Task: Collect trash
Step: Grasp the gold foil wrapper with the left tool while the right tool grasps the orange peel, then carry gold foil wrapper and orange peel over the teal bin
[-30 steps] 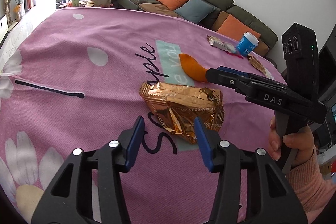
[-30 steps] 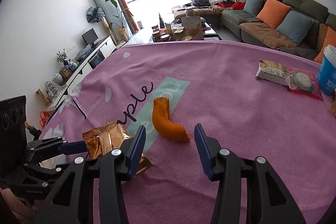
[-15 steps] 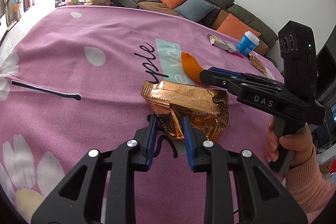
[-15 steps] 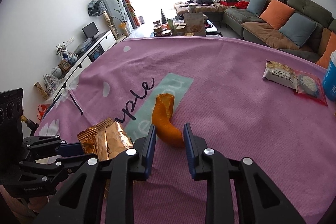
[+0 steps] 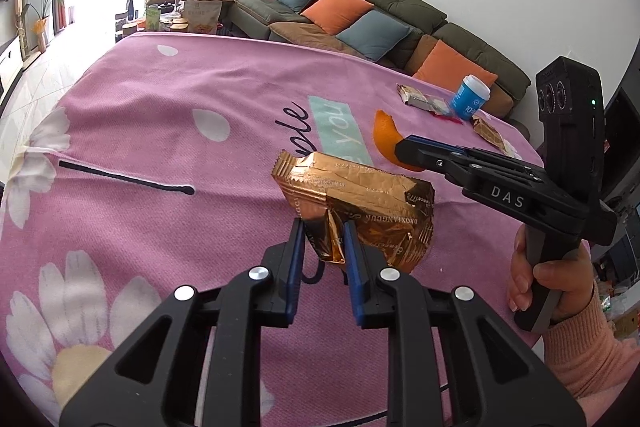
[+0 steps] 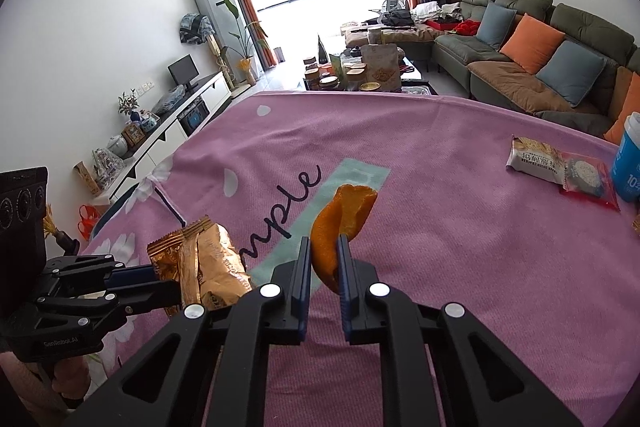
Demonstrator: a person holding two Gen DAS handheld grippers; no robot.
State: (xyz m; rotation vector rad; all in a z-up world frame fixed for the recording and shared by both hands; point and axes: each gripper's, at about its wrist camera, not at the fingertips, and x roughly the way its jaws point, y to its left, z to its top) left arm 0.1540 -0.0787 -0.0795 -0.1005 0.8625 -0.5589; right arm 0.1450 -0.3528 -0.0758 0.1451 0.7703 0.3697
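Note:
A crumpled gold snack wrapper (image 5: 372, 195) hangs just above the pink tablecloth (image 5: 160, 115), and my left gripper (image 5: 322, 227) is shut on its lower edge. In the right wrist view the same wrapper (image 6: 208, 259) shows at lower left, pinched by the left gripper (image 6: 164, 281). My right gripper (image 6: 324, 243) is shut on a curved piece of orange peel (image 6: 344, 215), which stands up from between the pads. From the left wrist view the right gripper (image 5: 404, 149) reaches in from the right, its tip against the peel (image 5: 382, 133). A hand holds its handle.
On the cloth's far right lie a blue paper cup (image 6: 630, 163), a white snack packet (image 6: 530, 157), a red-edged packet (image 6: 586, 177) and another gold wrapper (image 5: 486, 133). A green sofa (image 6: 520, 51) with cushions stands beyond the table edge.
Both grippers closed from open: the left onto the gold wrapper, the right onto the orange peel. Both wrapper and peel now stand raised off the cloth.

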